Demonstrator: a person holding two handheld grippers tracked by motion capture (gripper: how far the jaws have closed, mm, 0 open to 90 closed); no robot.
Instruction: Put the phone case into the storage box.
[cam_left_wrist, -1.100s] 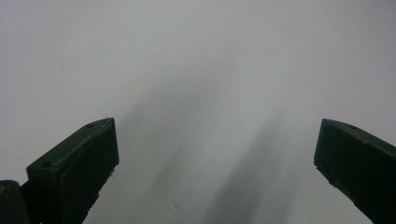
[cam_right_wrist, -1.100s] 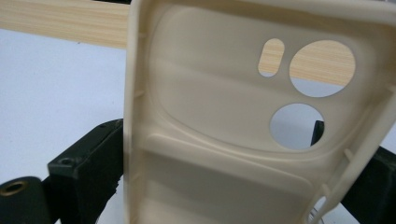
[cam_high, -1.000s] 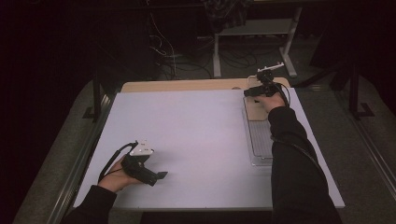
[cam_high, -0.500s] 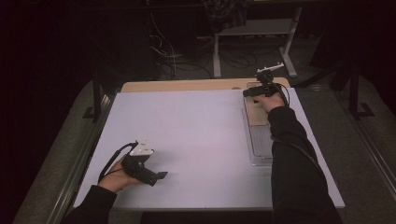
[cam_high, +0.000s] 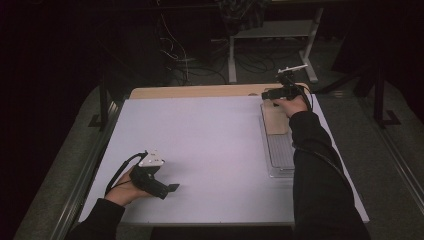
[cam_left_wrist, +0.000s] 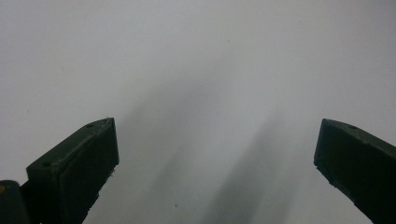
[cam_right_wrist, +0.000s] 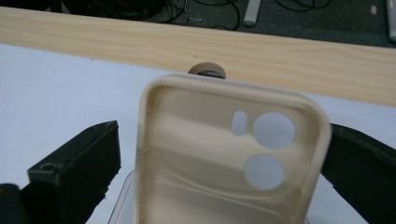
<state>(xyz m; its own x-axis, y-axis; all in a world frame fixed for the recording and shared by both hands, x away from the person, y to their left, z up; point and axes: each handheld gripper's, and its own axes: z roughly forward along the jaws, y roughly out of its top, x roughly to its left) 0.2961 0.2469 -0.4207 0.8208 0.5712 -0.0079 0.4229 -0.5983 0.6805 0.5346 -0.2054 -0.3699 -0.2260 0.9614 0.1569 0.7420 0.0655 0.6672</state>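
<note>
Right gripper (cam_right_wrist: 219, 154) at the table's far right corner, jaws spread either side of a beige phone case (cam_right_wrist: 229, 154), not clamped. The case lies hollow side up, long axis running away, camera holes farthest. Left gripper (cam_left_wrist: 215, 154) open over bare white tabletop (cam_high: 210, 145).

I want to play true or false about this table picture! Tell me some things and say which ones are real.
1. The right gripper has a beige phone case between its jaws. True.
2. The left gripper is carrying a phone case too. False: its jaws stand wide apart over the bare white table sheet.
3. The phone case has round camera holes. True: two round ones and a small slot.
4. The right gripper is at the near edge of the table. False: in the high view it is at the far right corner, by the wooden strip.
5. A clear tray lies on the right side of the table. True.
</note>
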